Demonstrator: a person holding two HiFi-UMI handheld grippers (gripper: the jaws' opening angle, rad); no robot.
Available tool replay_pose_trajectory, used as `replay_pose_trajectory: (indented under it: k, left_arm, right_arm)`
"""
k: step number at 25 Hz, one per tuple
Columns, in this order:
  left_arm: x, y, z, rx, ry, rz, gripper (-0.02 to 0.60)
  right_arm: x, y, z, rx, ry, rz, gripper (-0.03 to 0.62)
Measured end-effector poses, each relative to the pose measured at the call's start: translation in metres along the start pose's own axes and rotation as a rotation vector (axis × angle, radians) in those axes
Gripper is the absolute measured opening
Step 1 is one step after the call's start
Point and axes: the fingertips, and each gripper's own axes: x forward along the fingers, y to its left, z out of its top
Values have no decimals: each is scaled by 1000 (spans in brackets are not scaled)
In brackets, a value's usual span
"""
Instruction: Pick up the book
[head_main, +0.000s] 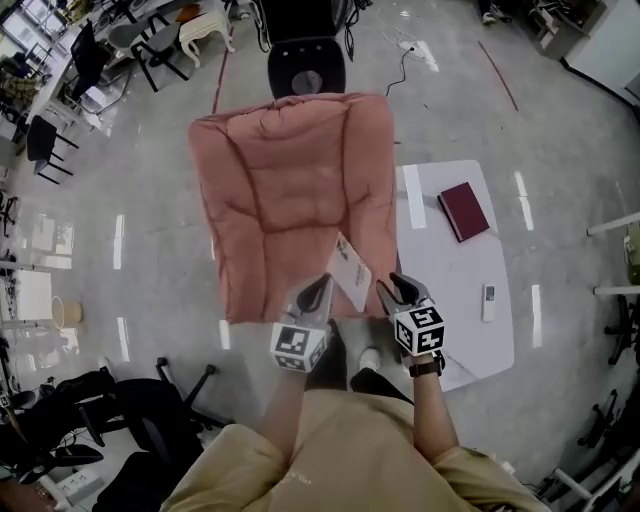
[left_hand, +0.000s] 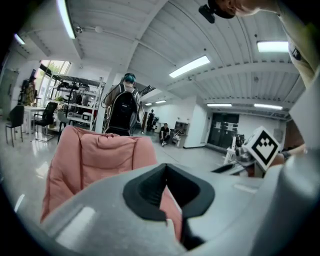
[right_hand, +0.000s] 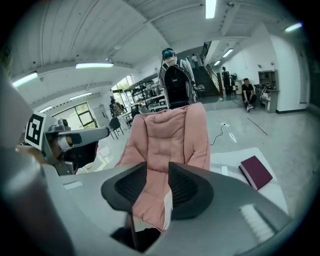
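The dark red book (head_main: 463, 210) lies flat on the far part of a white table (head_main: 450, 262), to the right of a pink padded chair (head_main: 290, 190). In the right gripper view the book (right_hand: 256, 171) shows on the table to the right of the jaws. Both grippers hang close in front of me, at the chair's near edge and well short of the book. My left gripper (head_main: 325, 280) is shut, its tips meeting (left_hand: 165, 167) with nothing held. My right gripper (head_main: 390, 283) stands open (right_hand: 157, 167); only the pink chair (right_hand: 167, 135) shows through the gap.
A white booklet (head_main: 350, 270) lies on the chair's near right corner, between the two grippers. A white remote (head_main: 488, 302) rests on the table's near right. A black office chair (head_main: 305, 60) stands behind the pink one. A person sits far off (right_hand: 246, 92).
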Motion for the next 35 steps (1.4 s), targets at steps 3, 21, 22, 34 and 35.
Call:
replay_pose_trajectory:
  k: [3,21,22,34,35]
  left_arm:
    - [16,24,-26,-29,44,-10,0]
    - [80,81,-133,-144,252,-50,0]
    - [81,81,-136,-149,259,-54,0]
    - [81,99,-159,-193,289,-59,0]
    - [80,101,-162,-196,294,-58,0]
  right_arm:
    - [42,-5,-22,20,75,-10,164]
    - [191,-75,-174,95,455,-92,190]
    - [194,-76,-177,93,466,-95,190]
    - [233,-68,-208,57,560,-78,161]
    - [239,-68,-210,47,562,-76,158]
